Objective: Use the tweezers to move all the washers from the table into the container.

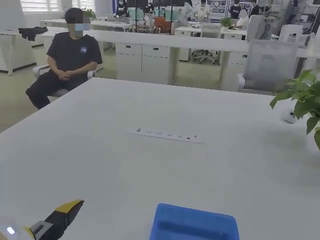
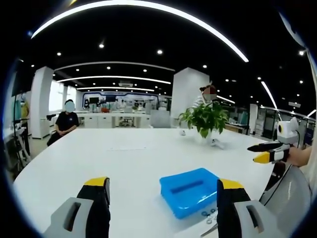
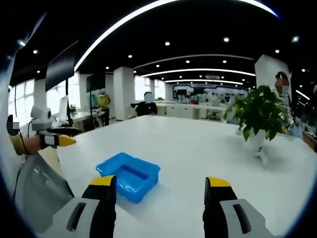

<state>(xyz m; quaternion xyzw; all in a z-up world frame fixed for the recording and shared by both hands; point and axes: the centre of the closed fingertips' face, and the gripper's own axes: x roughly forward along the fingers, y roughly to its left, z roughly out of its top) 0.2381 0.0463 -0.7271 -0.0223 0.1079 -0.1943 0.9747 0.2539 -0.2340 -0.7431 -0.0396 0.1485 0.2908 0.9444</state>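
An open-plan office. The wide white table (image 1: 150,170) has a power strip (image 1: 165,135) set flush in its top. Beyond it run rows of long white desks (image 1: 150,41) with drawer cabinets (image 1: 142,62) beneath and office chairs (image 1: 267,65) beside them. A person (image 1: 67,55) sits on a chair past the table's far edge, and others (image 1: 235,9) are among the desks farther back. The left gripper view shows a dark ceiling dotted with recessed lights (image 2: 159,51) — with long curved light strips (image 2: 114,78) as well — white columns (image 2: 190,94) and a potted plant (image 2: 205,119).
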